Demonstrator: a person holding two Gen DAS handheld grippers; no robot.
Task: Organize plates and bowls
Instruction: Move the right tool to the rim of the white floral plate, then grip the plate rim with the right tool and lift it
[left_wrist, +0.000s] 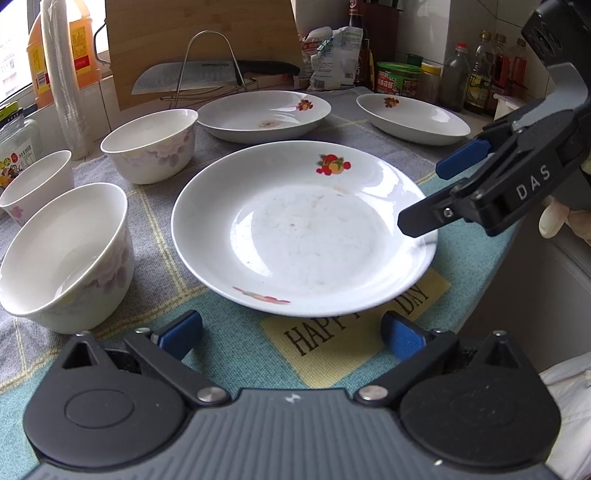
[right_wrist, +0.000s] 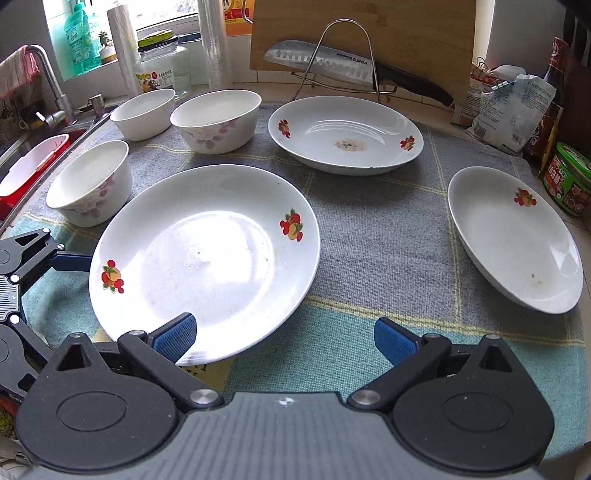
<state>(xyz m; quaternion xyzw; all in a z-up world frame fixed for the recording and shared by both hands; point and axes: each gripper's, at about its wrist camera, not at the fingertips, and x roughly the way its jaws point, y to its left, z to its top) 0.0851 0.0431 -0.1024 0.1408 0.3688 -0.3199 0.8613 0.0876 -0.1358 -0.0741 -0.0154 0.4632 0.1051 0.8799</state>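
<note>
Both claws released beside the near plate (left_wrist: 303, 229); sink (right_wrist: 22, 147) only in right view.

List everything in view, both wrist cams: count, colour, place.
plates: 3, white with fruit prints, on the mat; one near, two farther back
bowls: 3, white with purple flowers, left side of the mat
mat: 1, grey and teal, under the dishes
knife: 1, steel with black handle, on a wire rack at the back
board: 1, wood, upright behind the knife
jar: 1, green, right edge
left gripper: open, at the near plate's edge
right gripper: open, one finger over the near plate's rim
</note>
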